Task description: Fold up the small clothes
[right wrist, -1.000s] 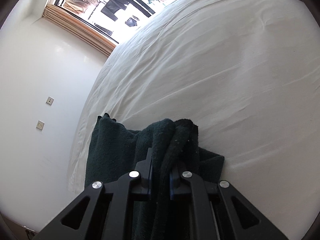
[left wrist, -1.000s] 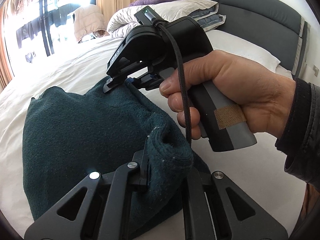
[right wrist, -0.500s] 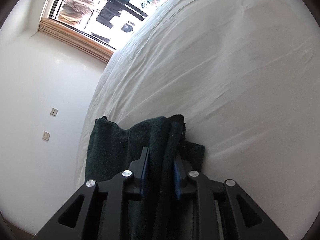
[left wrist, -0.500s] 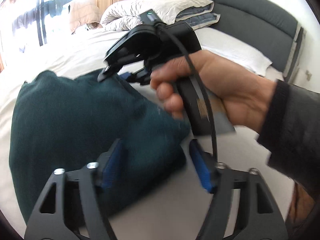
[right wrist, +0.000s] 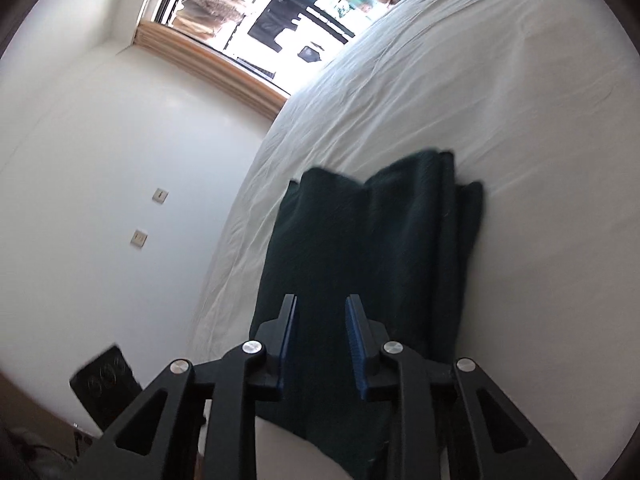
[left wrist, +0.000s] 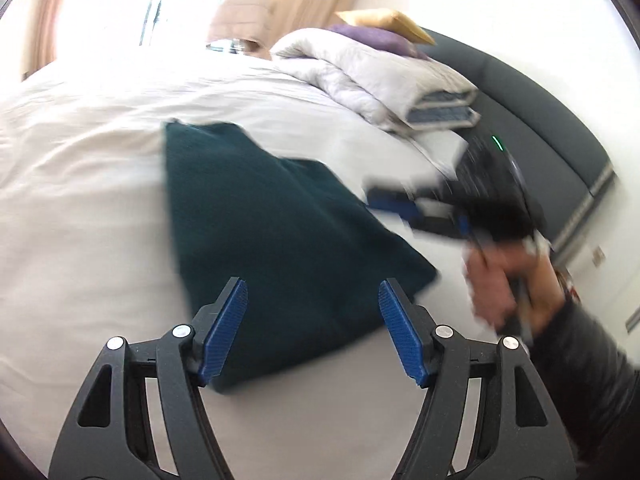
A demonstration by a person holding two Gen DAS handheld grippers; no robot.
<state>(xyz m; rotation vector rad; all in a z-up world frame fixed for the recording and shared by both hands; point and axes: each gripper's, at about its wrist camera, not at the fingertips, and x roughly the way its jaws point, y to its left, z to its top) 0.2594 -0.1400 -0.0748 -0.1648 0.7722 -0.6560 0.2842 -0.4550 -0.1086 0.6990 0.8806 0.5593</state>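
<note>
A dark green folded cloth (left wrist: 280, 232) lies flat on the white bed; it also shows in the right wrist view (right wrist: 372, 248), with stacked layers along its right edge. My left gripper (left wrist: 313, 292) is open and empty, its blue pads just above the cloth's near edge. My right gripper (right wrist: 321, 304) is open and empty above the cloth's near end. The right gripper also shows blurred in the left wrist view (left wrist: 404, 208), off the cloth's right side, held by a hand.
The white bed sheet (left wrist: 80, 208) spreads around the cloth. A folded duvet and pillows (left wrist: 384, 80) lie by the dark headboard (left wrist: 560, 128). A white wall (right wrist: 100, 168) and the bed's edge are at left in the right wrist view.
Both grippers have let go of the cloth and opened. The cloth now lies flat on the bed. Both grippers have pulled back; the right hand has moved off to the right.
</note>
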